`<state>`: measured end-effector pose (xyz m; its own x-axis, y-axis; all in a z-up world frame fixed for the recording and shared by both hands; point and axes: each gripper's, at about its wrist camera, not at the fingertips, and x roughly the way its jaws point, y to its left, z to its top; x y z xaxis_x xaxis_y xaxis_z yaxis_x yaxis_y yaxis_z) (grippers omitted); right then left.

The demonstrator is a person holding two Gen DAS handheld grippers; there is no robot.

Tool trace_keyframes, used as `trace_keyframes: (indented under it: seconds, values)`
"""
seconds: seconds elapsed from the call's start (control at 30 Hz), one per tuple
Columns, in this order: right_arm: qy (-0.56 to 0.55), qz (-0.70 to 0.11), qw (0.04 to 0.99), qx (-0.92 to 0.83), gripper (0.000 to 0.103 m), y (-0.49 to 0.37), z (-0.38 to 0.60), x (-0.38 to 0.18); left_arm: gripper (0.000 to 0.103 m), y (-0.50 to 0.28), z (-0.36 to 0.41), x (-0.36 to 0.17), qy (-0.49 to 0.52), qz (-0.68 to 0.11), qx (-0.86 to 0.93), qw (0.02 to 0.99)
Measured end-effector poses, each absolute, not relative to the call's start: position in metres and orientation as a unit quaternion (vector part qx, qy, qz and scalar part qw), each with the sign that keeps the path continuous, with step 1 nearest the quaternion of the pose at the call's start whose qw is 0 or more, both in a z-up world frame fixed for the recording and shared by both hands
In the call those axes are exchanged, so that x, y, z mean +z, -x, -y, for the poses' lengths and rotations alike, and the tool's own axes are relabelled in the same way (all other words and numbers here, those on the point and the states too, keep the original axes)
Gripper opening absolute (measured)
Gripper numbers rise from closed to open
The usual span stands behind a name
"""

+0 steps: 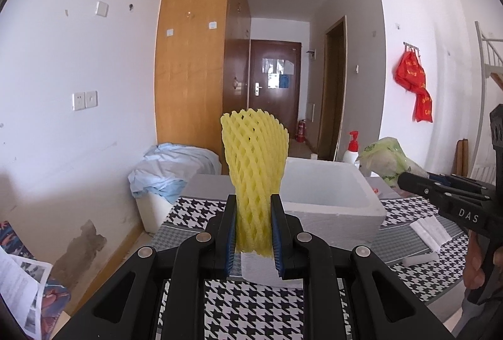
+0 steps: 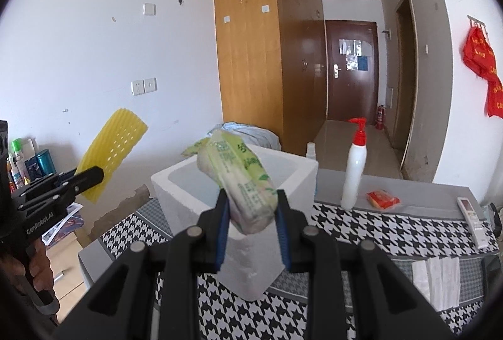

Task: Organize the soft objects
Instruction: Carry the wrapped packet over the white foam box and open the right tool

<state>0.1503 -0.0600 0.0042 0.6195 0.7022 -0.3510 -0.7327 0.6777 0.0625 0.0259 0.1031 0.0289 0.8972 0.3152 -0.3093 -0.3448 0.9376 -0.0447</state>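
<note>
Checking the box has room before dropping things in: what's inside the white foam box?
The white foam box shows only bare pale inner walls; the green tissue pack in the right gripper hides its floor.

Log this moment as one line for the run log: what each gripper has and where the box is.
left gripper: shut on yellow foam net | right gripper: shut on green tissue pack | white foam box: open, ahead on houndstooth cloth

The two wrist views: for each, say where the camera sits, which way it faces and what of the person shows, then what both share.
Left wrist: on the left gripper, looking along its fingers clamping the yellow foam net; the right gripper shows beside it.
Right wrist: on the right gripper, clamping the green-printed packet; a hand holds the left gripper.
Shared: white foam box, wardrobe, brown door.
</note>
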Motion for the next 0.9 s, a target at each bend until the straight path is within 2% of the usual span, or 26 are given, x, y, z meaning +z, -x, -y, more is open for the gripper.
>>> trace_keyframes:
  seconds: [0.9]
  values:
    - [0.080,-0.224,0.884,0.402,0.032,-0.193,-0.017,0.004,0.021,-0.035,-0.135,0.013,0.067,-0.165,0.194,0.965]
